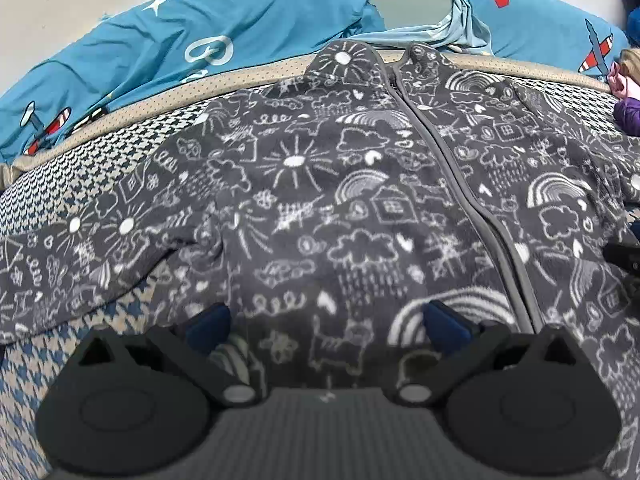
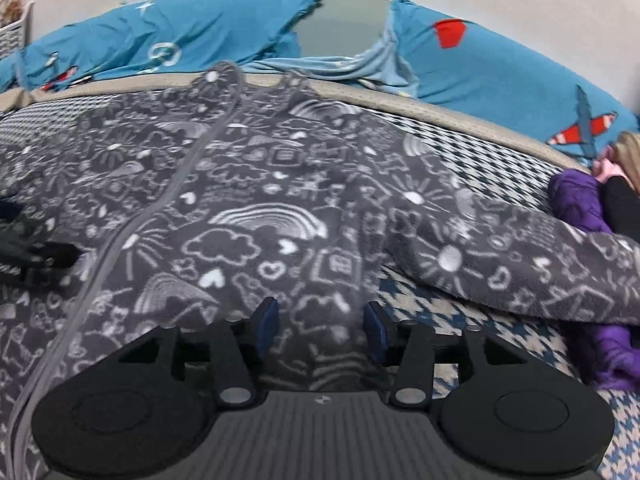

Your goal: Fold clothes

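A dark grey fleece zip jacket printed with white suns, clouds and rainbows lies spread front-up on a houndstooth-patterned bed, collar toward the far edge, sleeves out to either side. The left gripper hovers over its lower front with fingers spread wide and nothing between them, while the right gripper sits over the hem beside the zipper, its fingers parted, the fabric lying between them unpinched. Blue airplane-print bedding is bunched beyond the bed, and a purple garment lies beside the jacket's sleeve.
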Demonstrator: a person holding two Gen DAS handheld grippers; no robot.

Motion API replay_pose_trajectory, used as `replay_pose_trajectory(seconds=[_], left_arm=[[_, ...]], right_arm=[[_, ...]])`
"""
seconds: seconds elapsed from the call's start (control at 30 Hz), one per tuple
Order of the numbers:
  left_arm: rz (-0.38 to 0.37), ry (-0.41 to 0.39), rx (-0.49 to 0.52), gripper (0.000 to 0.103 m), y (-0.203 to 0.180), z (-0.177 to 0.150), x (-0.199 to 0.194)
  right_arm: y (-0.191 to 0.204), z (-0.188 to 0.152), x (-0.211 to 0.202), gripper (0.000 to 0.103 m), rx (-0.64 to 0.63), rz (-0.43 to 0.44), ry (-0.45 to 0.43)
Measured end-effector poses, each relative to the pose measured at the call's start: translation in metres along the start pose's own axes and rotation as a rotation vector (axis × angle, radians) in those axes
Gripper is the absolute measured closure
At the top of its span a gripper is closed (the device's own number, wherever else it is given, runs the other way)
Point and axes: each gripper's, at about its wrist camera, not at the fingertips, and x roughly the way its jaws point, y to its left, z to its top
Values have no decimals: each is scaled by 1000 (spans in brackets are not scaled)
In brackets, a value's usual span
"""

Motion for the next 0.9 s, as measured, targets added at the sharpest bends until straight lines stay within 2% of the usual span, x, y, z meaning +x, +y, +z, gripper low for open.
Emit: replay_pose_trajectory(seconds=[0.3, 0.47, 0.7, 0.9], left_arm=[[8, -4, -52, 0, 2, -10, -12], [10, -5, -72, 0, 2, -15, -23], [14, -7, -70, 0, -1, -25, -37], [3, -6, -89, 0, -2, -36, -48]], right_arm=[[-9, -4, -12, 55, 104, -45, -23], [-4, -6, -29, 54, 139, -23, -80], [14, -9, -51, 54, 115, -3, -166], [27, -18, -63, 53, 101, 36, -178]])
